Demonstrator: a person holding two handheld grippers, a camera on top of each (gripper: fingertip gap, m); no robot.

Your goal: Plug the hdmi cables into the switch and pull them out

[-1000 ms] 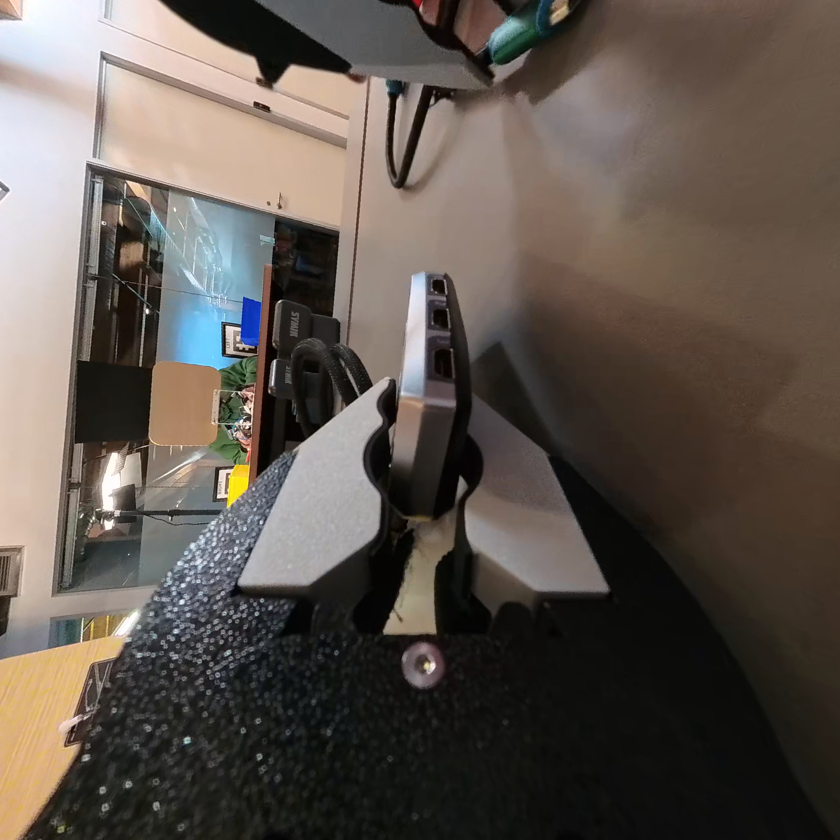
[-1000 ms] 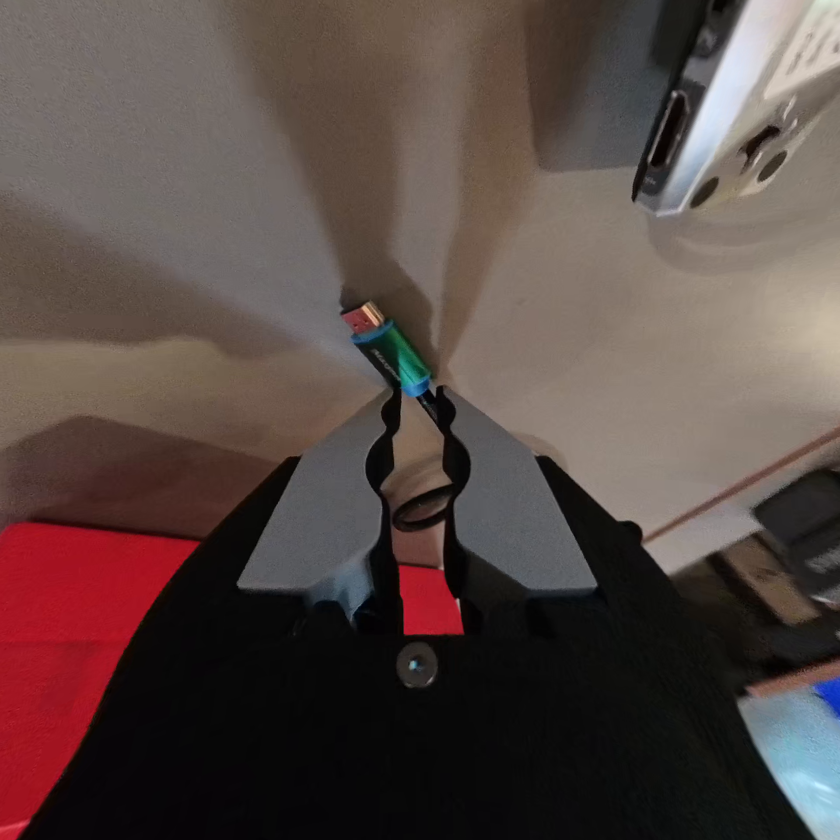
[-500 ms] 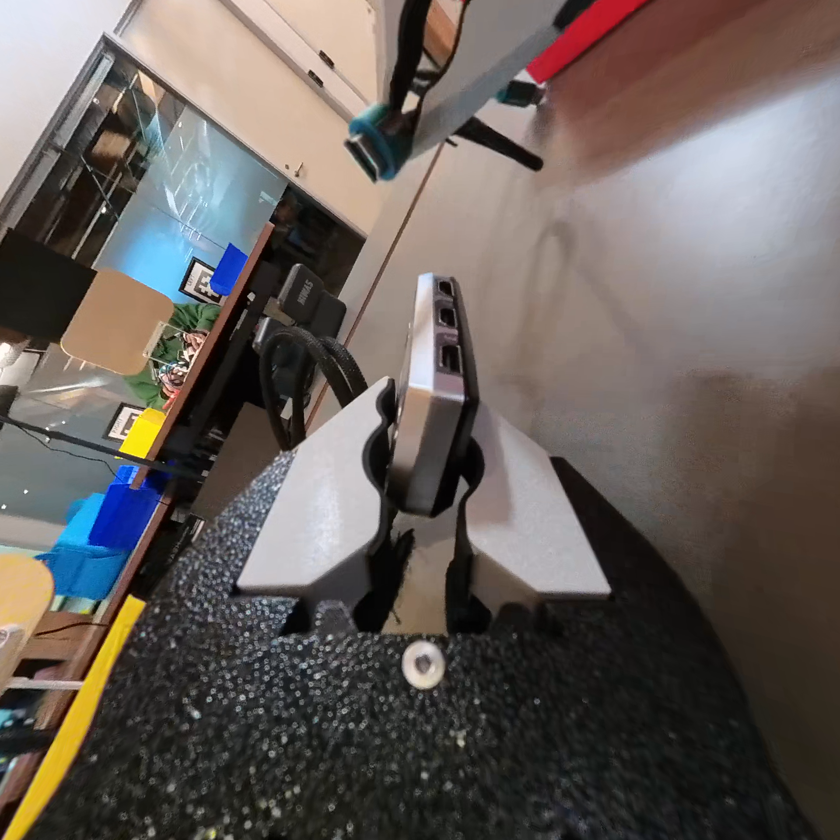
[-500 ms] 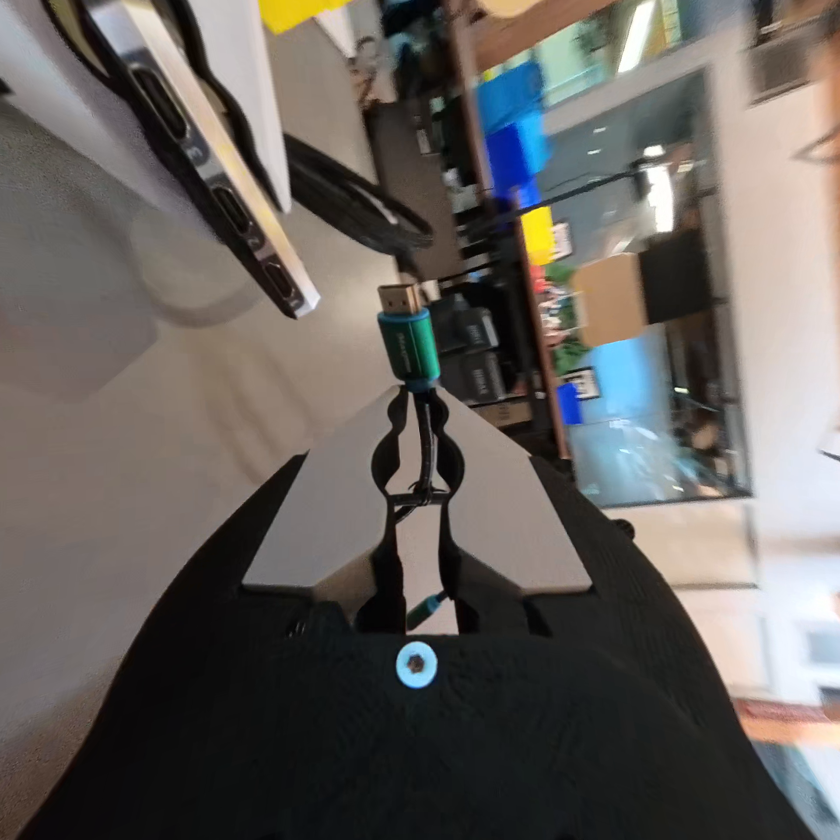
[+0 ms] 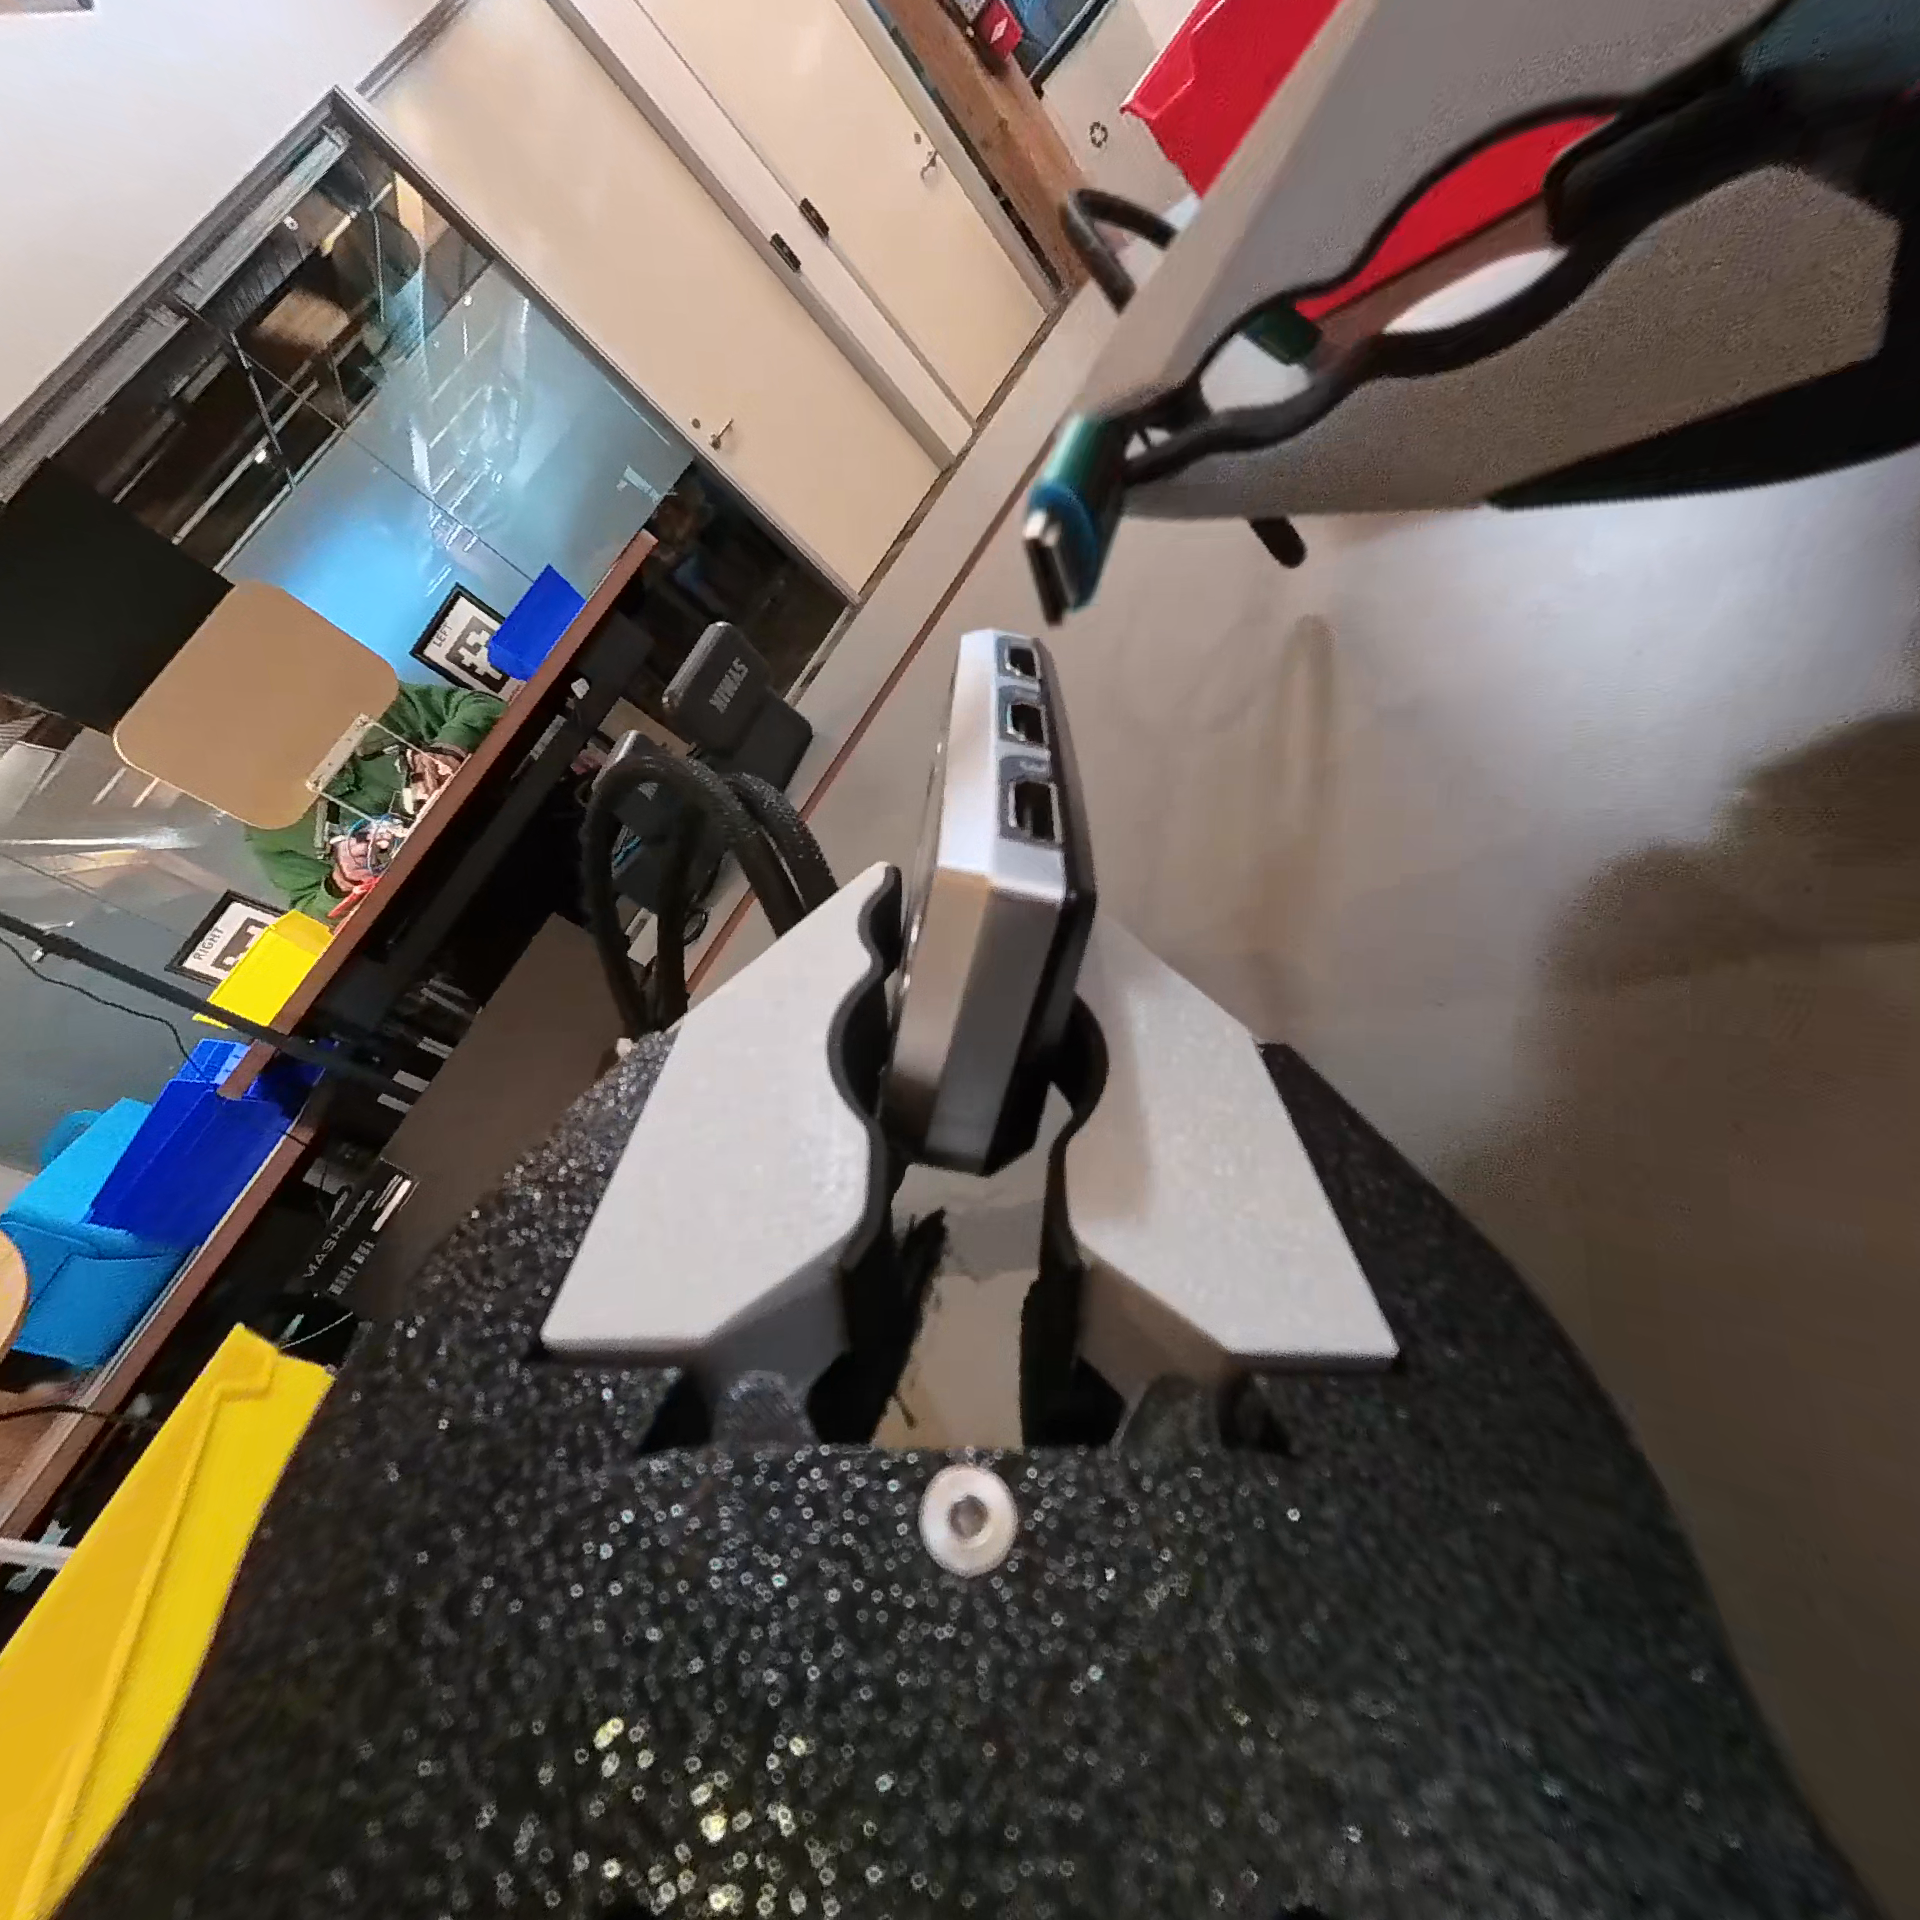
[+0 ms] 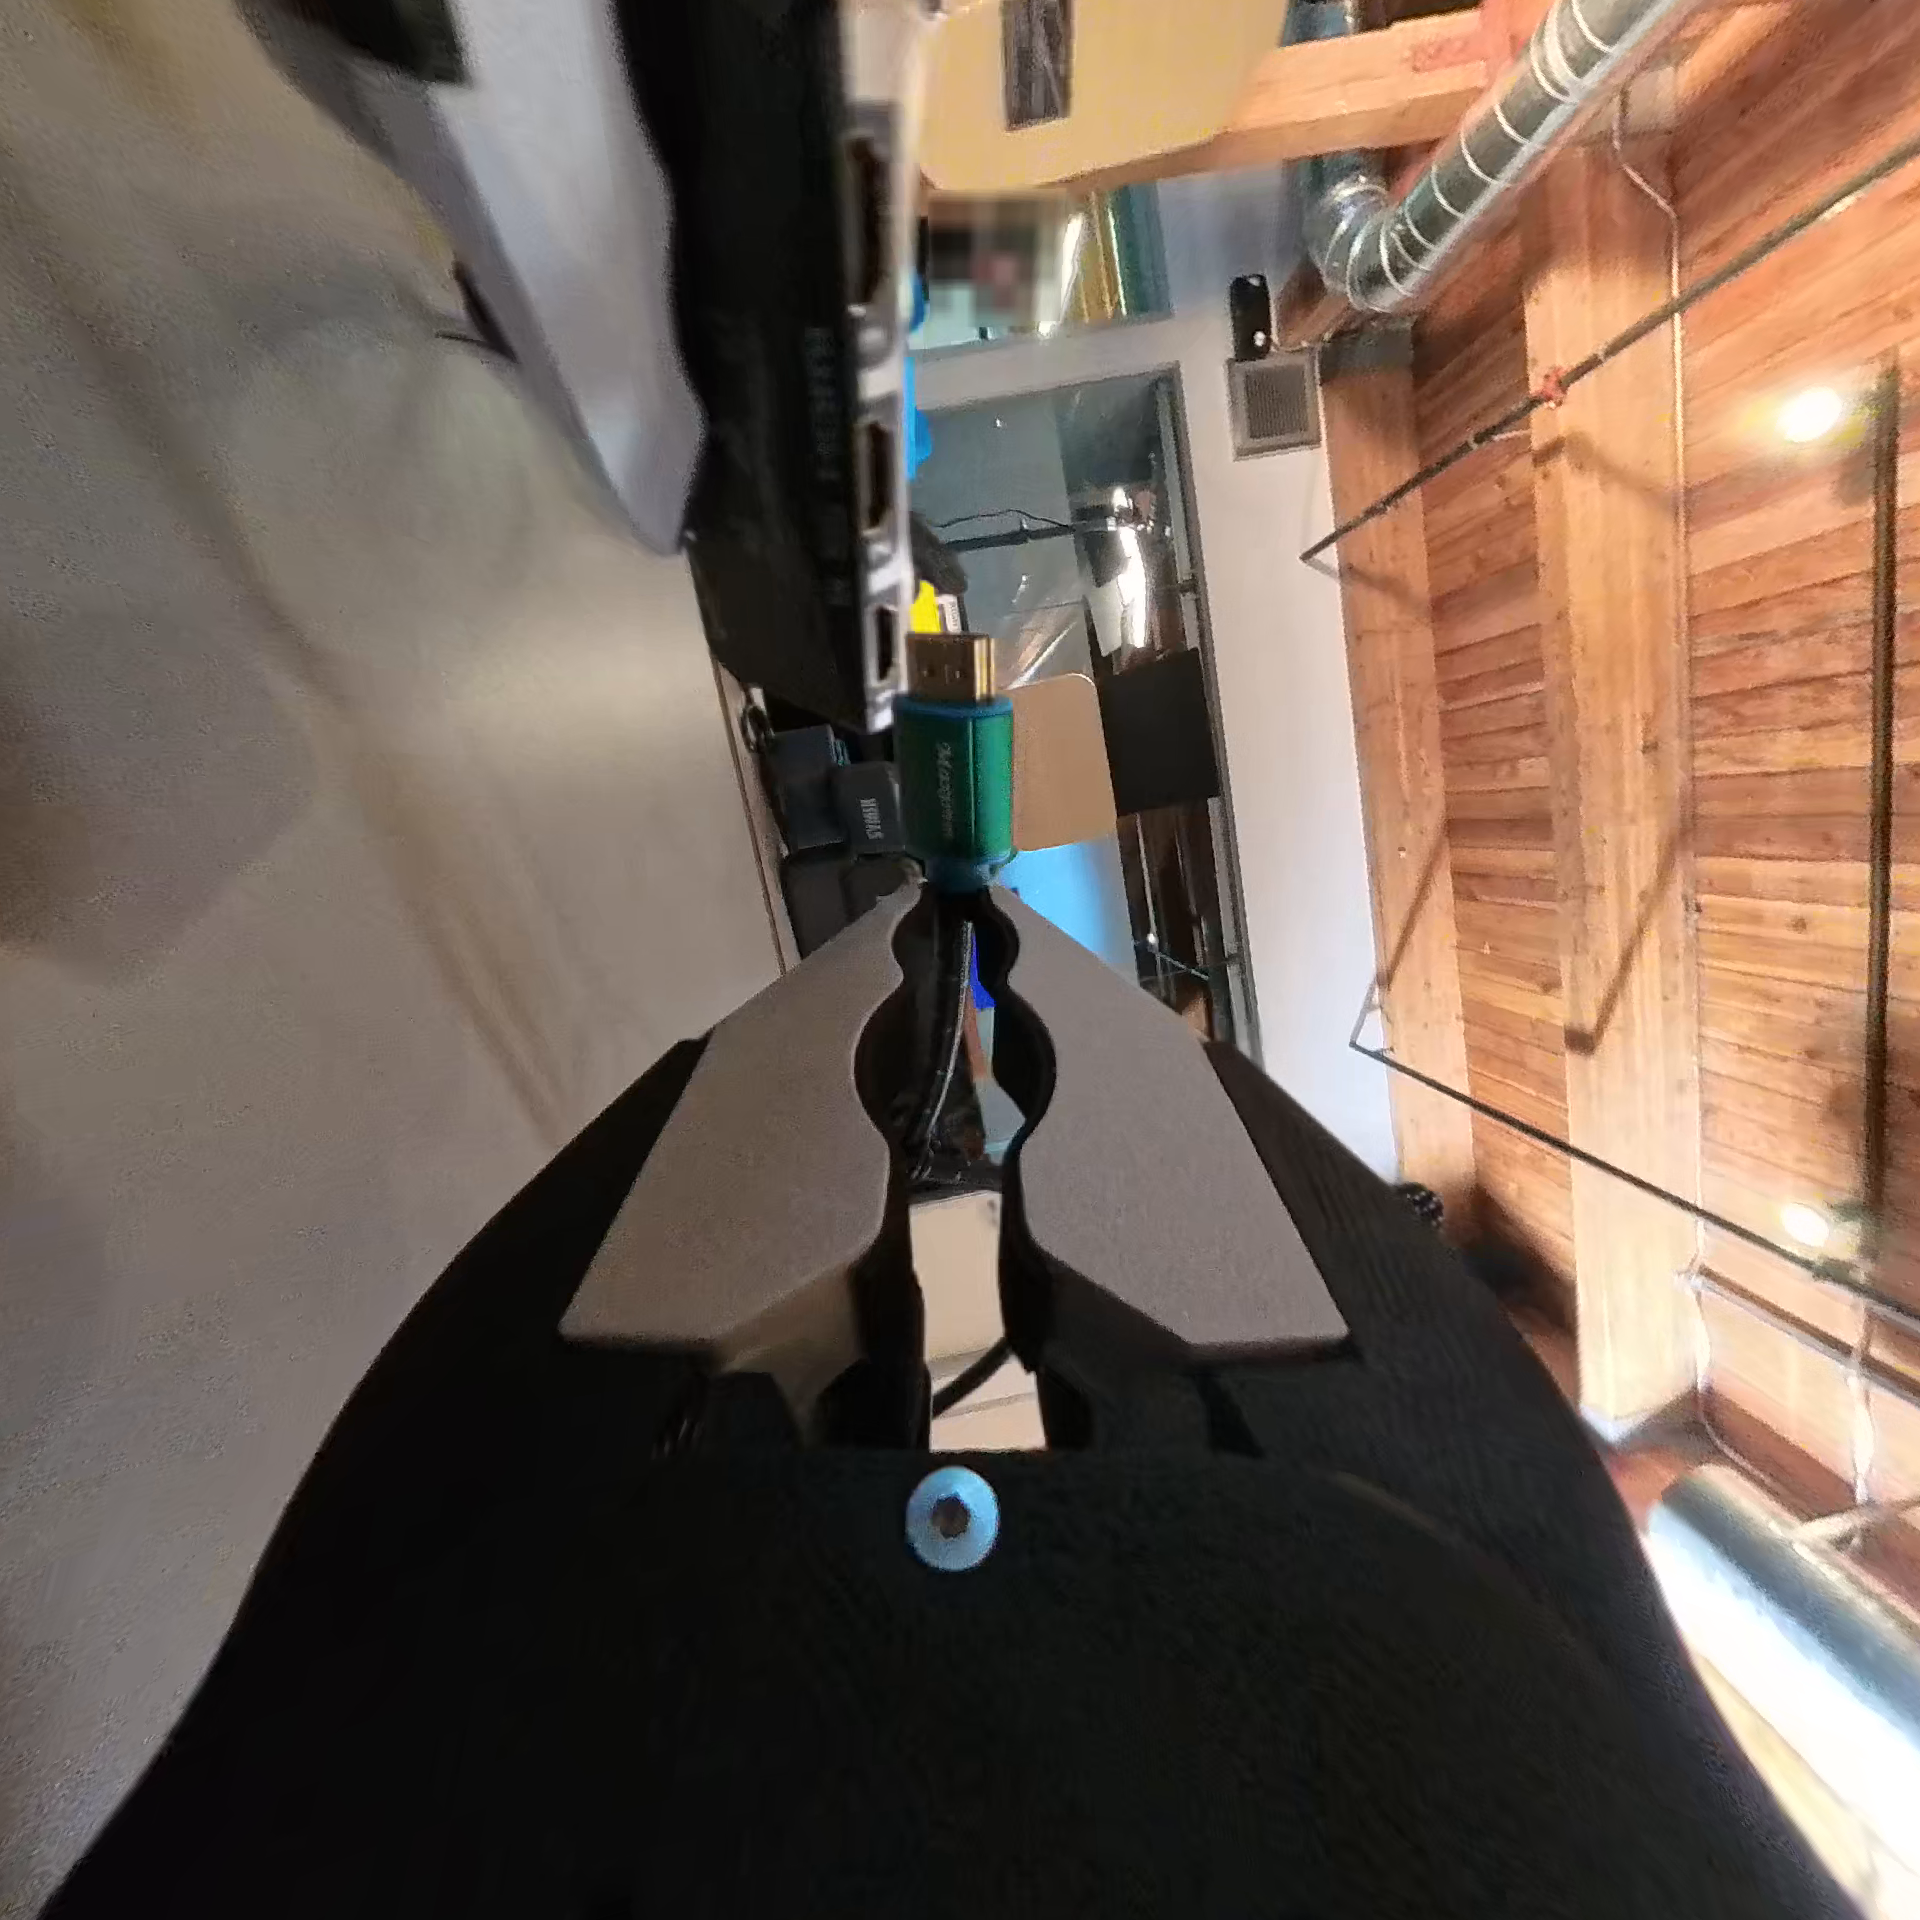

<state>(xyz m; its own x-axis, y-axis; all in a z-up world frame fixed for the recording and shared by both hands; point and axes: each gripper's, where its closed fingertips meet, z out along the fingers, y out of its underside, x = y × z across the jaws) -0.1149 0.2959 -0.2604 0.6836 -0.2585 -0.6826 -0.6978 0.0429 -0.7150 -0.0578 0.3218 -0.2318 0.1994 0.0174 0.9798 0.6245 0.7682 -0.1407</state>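
Since 0.5 s ago the right tongs (image 6: pixel 954 914) had carried the hdmi plug (image 6: pixel 954 774) closer to the switch (image 5: pixel 1003 904); in the left wrist view the plug (image 5: pixel 1070 509) had dropped from well above the switch to just off its far end, w/ a small gap left. 1 s ago the plug was down by the table.

Left tongs (image 5: pixel 982 997) were pinching the switch edge-on near its lower end, grey body up between the fingers, held clear of the table (image 5: pixel 1558 831). 3 ports faced the camera along its narrow side, all unplugged.

Right tongs were pressed together on the black cable (image 6: pixel 940 1039) just behind the green-and-blue plug shell, gold tip pointing fwd. In the right wrist view the switch (image 6: pixel 821 468) sat at upper left, port row facing the plug; tip was beside the nearest port, not in it.

Bkgd, left view: a coil of black cable (image 5: pixel 665 862) past the table edge, a yellow bin (image 5: pixel 135 1621) at lower left, a red bin (image 5: pixel 1226 83) at top.
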